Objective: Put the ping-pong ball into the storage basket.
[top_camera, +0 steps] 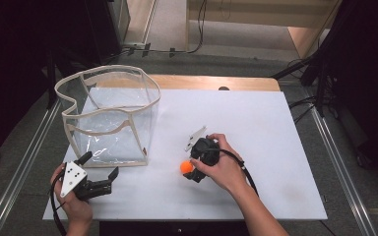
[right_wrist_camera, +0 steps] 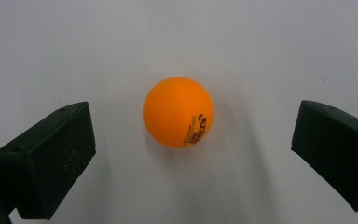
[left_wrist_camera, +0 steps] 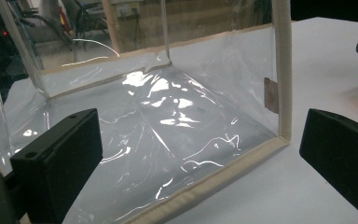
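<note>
At the near left corner of the white table [top_camera: 275, 147]: left gripper [top_camera: 99, 173], held in a hand, jaws spread wide and empty, aimed toward the clear bag [top_camera: 110, 115] just beyond. Seen along those jaws in the left gripper view: the bag's near lower edge, cream-trimmed, with a glossy transparent wall rising behind it. Standing upright and open-topped on the far left part of the table, rim wavy. Just right of the bag, near the table's middle: orange ball [top_camera: 186, 167], resting on the white surface, well apart from the left gripper. Directly over it, right gripper [top_camera: 193, 169], gripped by the other hand, pointing down and leftward. In the right gripper view, ball [right_wrist_camera: 178, 112] centred between the two black jaws, both spread wide, neither touching it; dark printed lettering on its lower right side.
</note>
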Demonstrator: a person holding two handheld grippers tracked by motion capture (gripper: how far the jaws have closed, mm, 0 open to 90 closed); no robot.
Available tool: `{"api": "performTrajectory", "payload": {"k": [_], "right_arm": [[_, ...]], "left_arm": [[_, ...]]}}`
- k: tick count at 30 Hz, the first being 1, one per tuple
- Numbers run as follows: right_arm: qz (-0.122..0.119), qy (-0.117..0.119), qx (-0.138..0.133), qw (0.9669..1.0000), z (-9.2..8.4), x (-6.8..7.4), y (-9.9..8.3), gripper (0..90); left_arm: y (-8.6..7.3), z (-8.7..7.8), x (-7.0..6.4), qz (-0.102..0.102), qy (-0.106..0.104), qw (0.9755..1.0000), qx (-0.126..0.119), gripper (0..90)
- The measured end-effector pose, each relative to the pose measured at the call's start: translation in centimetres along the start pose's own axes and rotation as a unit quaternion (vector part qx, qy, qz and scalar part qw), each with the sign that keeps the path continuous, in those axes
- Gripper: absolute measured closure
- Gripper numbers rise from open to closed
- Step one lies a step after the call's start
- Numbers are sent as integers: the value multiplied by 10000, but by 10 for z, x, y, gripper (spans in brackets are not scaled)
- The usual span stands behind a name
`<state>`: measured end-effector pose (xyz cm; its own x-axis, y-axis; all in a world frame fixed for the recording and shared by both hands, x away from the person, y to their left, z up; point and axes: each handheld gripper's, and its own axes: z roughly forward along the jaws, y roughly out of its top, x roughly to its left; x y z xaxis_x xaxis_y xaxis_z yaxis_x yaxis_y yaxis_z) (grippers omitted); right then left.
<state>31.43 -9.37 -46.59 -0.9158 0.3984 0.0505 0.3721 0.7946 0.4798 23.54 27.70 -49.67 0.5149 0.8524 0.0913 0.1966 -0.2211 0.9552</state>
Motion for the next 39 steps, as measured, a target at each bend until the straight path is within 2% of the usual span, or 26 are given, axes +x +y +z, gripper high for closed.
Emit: {"api": "performTrajectory", "payload": {"k": [1,2,4,6,10,11,15,16,20,21,22,25,27,32,34,39], "right_arm": [[-32,3,21,10000,1,0,1,10],[-27,-47,33,10000,2,1,1,59],[-72,-95,69,9999,4,2,3,61],[-122,-40,110,9999,7,3,4,61],[-96,-107,231,9996,11,5,5,77],[-149,-139,290,9994,12,5,6,128],[-102,-146,388,9991,15,7,7,175],[-198,-156,371,9990,15,6,7,211],[-155,-132,422,9989,17,6,8,276],[-81,-117,462,9988,18,7,8,289],[-177,-108,443,9988,19,6,8,296],[-159,-84,464,9988,21,7,9,324],[-235,-37,487,9985,21,6,9,343],[-179,-110,583,9981,23,7,10,372],[-238,-118,558,9981,25,6,10,378],[-200,-148,546,9982,25,6,11,391]], "left_arm": [[0,0,0,-1,1,10000,-4,0],[0,0,0,-3,0,10000,-6,0],[0,0,0,-5,0,10000,-10,0],[0,0,0,-5,-1,10000,-12,0],[0,0,0,-7,-2,10000,-10,0],[0,0,0,-9,-1,10000,-9,0],[0,0,1,-11,-1,10000,-5,0],[0,0,1,-13,0,10000,-2,0],[0,0,1,-20,-1,10000,-3,0],[0,0,1,-22,-1,10000,-5,0],[0,0,1,-23,0,10000,-4,0],[0,0,1,-22,0,10000,-4,0],[0,0,1,-29,2,10000,-1,0],[0,0,1,-30,2,10000,-1,0],[0,0,1,-29,2,10000,-1,0],[0,0,1,-28,3,10000,2,0]]}}
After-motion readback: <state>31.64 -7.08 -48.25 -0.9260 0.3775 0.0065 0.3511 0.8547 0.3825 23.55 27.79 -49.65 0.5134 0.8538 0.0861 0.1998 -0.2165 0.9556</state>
